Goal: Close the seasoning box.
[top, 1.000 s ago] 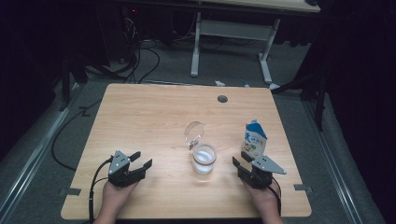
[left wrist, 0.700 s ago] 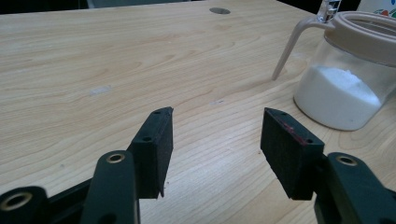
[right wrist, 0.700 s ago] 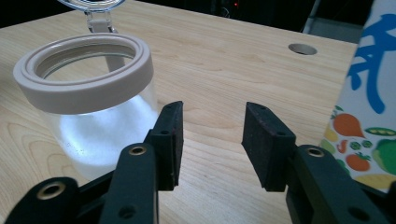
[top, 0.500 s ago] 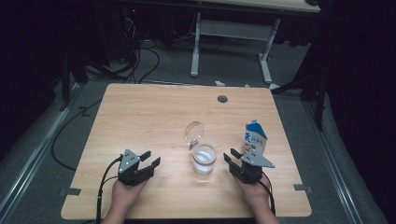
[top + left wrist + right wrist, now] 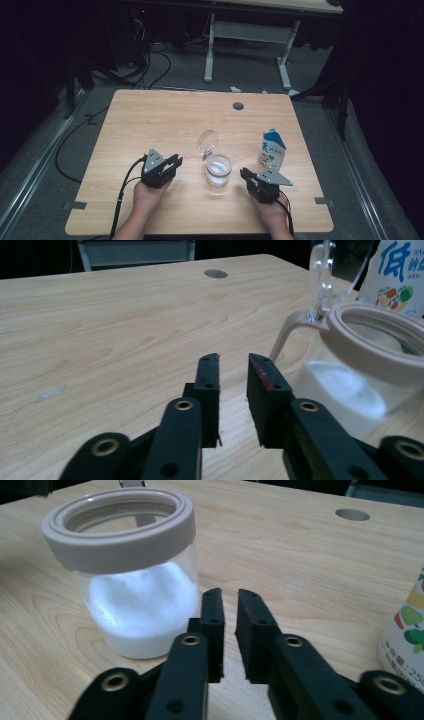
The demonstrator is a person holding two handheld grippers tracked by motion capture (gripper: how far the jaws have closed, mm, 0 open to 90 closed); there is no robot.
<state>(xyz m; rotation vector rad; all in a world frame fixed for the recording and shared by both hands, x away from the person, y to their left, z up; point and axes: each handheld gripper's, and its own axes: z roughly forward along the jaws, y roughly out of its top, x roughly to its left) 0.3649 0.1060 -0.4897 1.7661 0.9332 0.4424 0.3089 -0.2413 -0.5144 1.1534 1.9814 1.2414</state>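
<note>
Here, the glass jar [image 5: 218, 170] stands upright near the centre of the wooden table [image 5: 150, 120], slightly toward the person's edge; its beige rim is uncovered, a white powder fills the lower part, and the clear hinged lid [image 5: 207, 142] stands tipped up behind it at 11 o'clock. The left gripper [image 5: 171, 163] sits at 9 o'clock from the jar, near but apart from it; its jaws have just been closing and now stand a narrow gap apart, with nothing between them; in the left gripper view the gripper [image 5: 232, 371] points across bare tabletop, with the jar [image 5: 367, 375] at 3 o'clock. The right gripper [image 5: 247, 176] sits at 4 o'clock from the jar, just beside it without contact; its jaws have likewise just been closing and are almost together, with nothing held; in the right gripper view the gripper [image 5: 229, 605] has the jar [image 5: 131, 570] at 10 o'clock. A blue-and-white carton [image 5: 272, 150] stands upright at 2 o'clock from the jar, beyond the right gripper; a round grommet hole [image 5: 238, 106] lies near the far edge at 12 o'clock.
</note>
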